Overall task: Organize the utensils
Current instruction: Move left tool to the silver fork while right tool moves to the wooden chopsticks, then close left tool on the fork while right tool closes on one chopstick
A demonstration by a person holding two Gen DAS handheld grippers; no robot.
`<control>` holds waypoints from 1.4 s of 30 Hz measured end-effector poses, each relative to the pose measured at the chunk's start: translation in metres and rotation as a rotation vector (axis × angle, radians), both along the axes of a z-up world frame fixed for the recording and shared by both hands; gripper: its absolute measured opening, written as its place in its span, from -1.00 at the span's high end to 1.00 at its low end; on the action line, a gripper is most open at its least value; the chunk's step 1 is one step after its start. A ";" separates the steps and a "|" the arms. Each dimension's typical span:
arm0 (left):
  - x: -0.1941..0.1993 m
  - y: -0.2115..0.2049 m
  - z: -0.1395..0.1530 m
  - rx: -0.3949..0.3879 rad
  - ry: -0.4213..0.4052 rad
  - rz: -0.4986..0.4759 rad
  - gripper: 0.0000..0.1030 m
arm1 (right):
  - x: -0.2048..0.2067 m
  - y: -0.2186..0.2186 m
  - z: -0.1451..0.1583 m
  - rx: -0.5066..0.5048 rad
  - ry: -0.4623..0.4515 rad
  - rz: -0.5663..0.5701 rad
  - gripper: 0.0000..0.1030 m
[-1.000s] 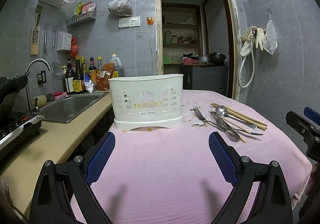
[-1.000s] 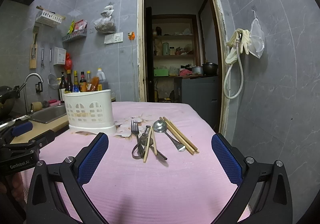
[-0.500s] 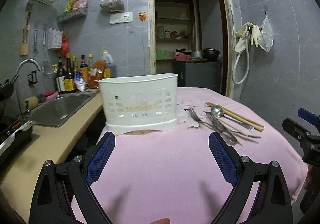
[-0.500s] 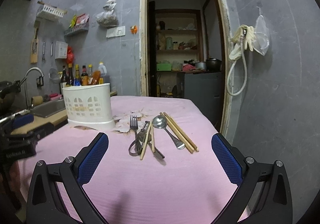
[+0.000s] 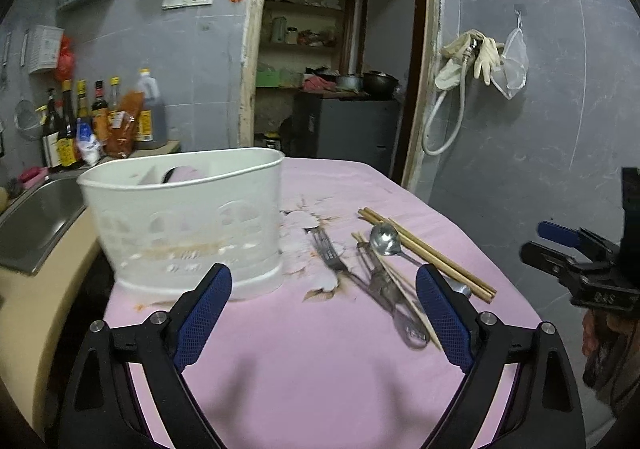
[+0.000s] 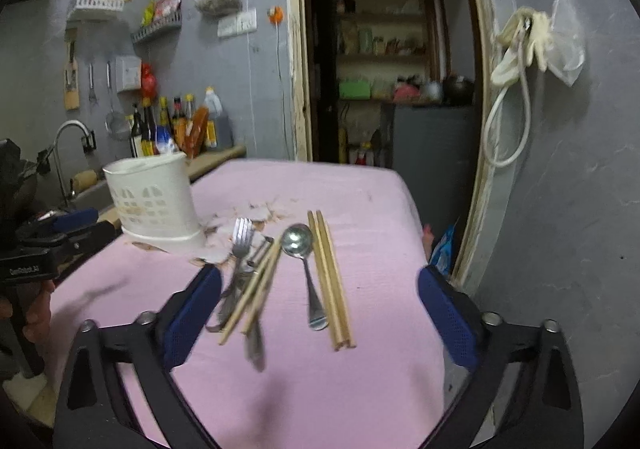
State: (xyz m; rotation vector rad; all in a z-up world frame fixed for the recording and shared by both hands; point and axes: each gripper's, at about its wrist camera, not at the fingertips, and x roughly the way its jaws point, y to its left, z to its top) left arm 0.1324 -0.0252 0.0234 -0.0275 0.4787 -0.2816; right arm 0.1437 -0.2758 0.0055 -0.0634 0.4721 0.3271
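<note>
Both grippers nearer utensils (image 6: pixel 280 273), jaws closing, empty

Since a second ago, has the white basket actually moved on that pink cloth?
No. The white basket sits by the same torn, stained patch of the pink cloth; only the cameras came closer.

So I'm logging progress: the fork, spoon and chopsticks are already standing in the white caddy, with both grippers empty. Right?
Not quite. The fork, spoon and chopsticks lie on the pink cloth beside the white caddy, as the right wrist view shows. Both grippers, left gripper and right gripper, are empty, their jaws closing.
</note>
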 end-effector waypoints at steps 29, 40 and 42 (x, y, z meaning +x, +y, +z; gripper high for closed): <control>0.151 -0.045 -0.054 0.128 0.326 0.025 0.50 | 0.162 0.007 -0.042 -0.101 0.391 0.219 0.78; 0.165 -0.033 -0.069 0.080 0.408 0.016 0.50 | 0.179 0.016 -0.040 -0.074 0.429 0.255 0.78; 0.166 -0.033 -0.069 0.067 0.418 0.014 0.50 | 0.181 0.021 -0.041 -0.082 0.433 0.264 0.78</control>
